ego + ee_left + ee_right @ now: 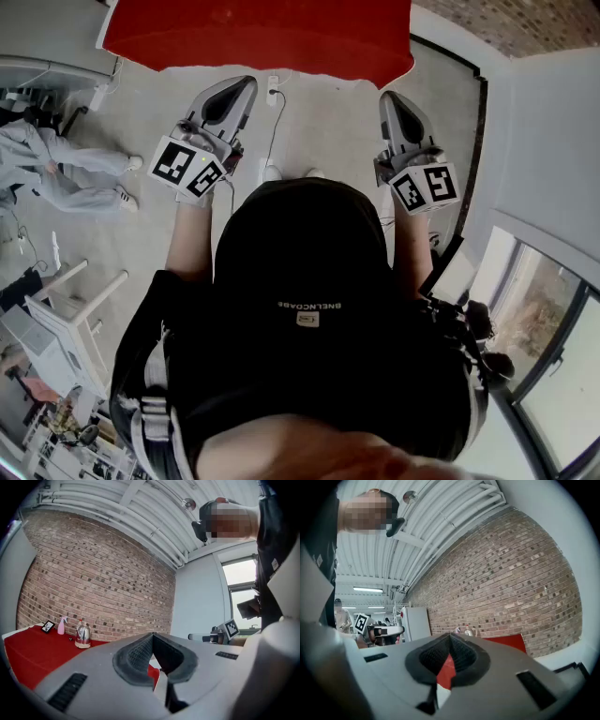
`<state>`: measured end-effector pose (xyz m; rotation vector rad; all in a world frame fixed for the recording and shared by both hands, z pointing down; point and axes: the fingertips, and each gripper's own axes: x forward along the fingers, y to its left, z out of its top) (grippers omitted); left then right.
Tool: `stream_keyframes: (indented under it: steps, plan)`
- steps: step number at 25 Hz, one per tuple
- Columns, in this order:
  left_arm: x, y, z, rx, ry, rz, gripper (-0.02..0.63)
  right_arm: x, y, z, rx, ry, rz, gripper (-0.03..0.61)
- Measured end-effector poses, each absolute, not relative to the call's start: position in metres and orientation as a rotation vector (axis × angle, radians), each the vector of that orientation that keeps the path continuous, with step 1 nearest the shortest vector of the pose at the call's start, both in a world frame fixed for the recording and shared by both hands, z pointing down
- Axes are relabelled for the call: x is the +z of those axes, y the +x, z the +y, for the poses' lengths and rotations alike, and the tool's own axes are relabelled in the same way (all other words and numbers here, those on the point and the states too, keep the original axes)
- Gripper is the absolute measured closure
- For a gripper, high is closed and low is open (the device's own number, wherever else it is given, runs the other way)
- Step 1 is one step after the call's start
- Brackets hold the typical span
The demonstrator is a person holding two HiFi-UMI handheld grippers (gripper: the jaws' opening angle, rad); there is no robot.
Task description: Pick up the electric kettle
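Far edge of the red table [28, 654], against the brick wall [103, 583]: one kettle [83, 634], shiny metal, upright on its base [83, 645], untouched. Just to its left along the same edge is one pink spray bottle [61, 625]. Past that, toward the far left corner, is one small picture frame [48, 626].

Near edge of the table, just short of it: my two tools, held level and pointing at the wall.
- Left gripper [152, 635]: jaws together at the tips, nothing between them.
- Right gripper [450, 637]: jaws fully together, nothing held; only the red of the table shows below the tips.
- Both are well apart from the kettle; the pick-up is not yet begun.

Hazards, as I judge them:
- Arriving with jaws closed as they are: the tips would shove the kettle rather than take it, sliding it off its base or into the wall.
- Polished round body: poor purchase, so a grip there may slip.
- Spray bottle just beside: an approach from the left could topple it.
- The base may lift with the kettle, then drop.
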<state>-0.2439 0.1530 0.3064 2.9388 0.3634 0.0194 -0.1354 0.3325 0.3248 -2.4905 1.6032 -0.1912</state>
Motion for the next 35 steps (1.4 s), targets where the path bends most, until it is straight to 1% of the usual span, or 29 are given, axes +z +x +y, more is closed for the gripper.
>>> stream_keyframes:
  steps: [12, 18, 29, 35]
  plan:
    - [0.309, -0.219, 0.178, 0.05, 2.949, 0.306, 0.607, 0.333, -0.114, 0.362, -0.211, -2.443, 1.613, 0.574]
    - [0.318, -0.219, 0.183, 0.074, 2.954, 0.248, 0.607, 0.342, -0.116, 0.37, -0.213, -2.408, 1.653, 0.574]
    - [0.332, -0.206, 0.161, 0.092, 2.951, 0.21, 0.607, 0.356, -0.093, 0.36, -0.284, -2.402, 1.603, 0.574]
    - [0.331, -0.178, 0.136, 0.097, 2.955, 0.208, 0.607, 0.359, -0.066, 0.334, -0.316, -2.416, 1.61, 0.572]
